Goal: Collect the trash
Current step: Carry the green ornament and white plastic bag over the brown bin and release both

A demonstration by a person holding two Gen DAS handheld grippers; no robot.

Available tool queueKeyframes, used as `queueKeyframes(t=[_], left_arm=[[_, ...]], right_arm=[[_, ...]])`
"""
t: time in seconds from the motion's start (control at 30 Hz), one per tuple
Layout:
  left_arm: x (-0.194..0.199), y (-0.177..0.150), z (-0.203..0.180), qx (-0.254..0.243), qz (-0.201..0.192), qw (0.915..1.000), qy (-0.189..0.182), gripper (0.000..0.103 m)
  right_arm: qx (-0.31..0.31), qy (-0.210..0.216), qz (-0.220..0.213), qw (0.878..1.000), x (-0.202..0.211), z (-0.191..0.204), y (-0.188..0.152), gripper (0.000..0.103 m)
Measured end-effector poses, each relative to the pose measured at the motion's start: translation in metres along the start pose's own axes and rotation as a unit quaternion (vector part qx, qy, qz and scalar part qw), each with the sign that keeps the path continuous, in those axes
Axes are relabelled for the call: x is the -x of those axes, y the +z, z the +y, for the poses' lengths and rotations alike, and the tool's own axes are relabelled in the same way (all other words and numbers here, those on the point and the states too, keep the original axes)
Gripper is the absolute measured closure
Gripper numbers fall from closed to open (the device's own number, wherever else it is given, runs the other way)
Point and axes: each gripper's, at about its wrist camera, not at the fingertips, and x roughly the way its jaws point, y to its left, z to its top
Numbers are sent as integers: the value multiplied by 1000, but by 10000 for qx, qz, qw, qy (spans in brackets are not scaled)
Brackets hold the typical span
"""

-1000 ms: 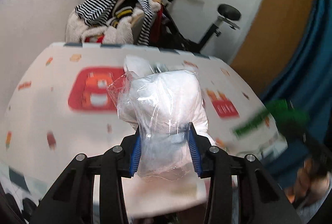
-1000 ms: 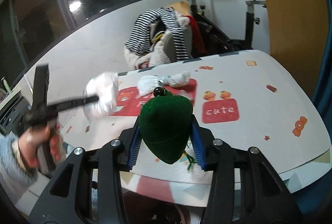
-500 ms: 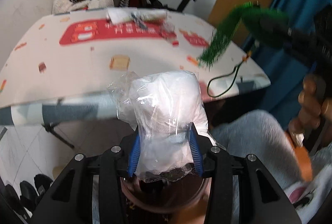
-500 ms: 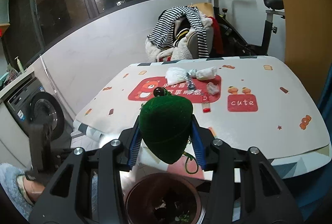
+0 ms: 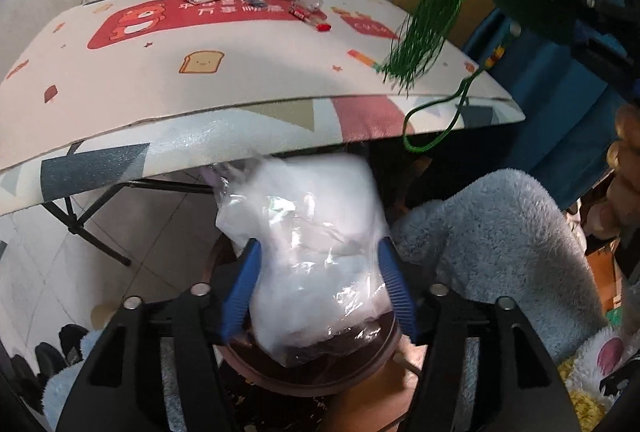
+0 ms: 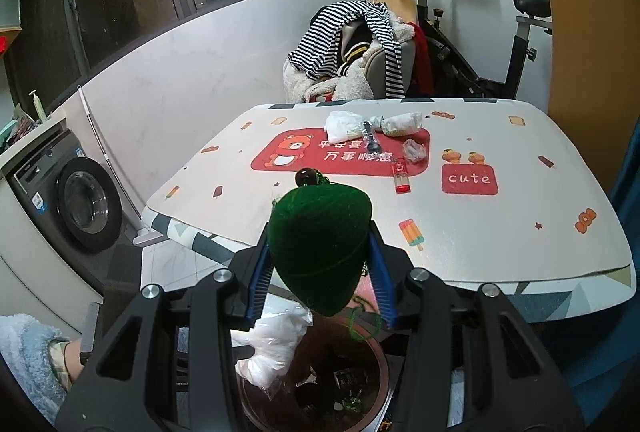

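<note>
A white wad in a clear plastic bag hangs between the blue pads of my left gripper, right over the brown round bin. The jaws are opening and the pads stand just off the bag's sides. In the right wrist view the same bag shows at the bin's left rim. My right gripper is shut on a green knitted ornament, held above the table's near edge. Its green tassel and cord dangle. Wrappers, crumpled plastic and a small red-based bottle lie on the table.
The patterned table overhangs the bin. A person's blue fleece leg is right of the bin. A washing machine stands at left. A chair piled with clothes and an exercise bike stand behind the table.
My left gripper dropped from above the table to below its edge, over the bin, and its jaws widened off the bag. The right gripper pulled back, so the bin shows beneath it.
</note>
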Motion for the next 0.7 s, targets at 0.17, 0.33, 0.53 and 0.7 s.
queueKeyframes(t=[0.17, 0.33, 0.53, 0.7], left_arm=[[11, 3, 1, 60, -252, 9997, 40, 35], [38, 4, 12, 305, -816, 9952, 435, 25], [69, -8, 12, 222, -1475, 9840, 974, 16], [76, -21, 13, 276, -1701, 9765, 1298, 12]], right_arm=[[-8, -2, 74, 10000, 0, 0, -8, 57], [-60, 272, 142, 9995, -6, 0, -20, 57], [-141, 541, 532, 9970, -30, 3, -50, 56], [-95, 509, 916, 9945, -56, 11, -79, 56]])
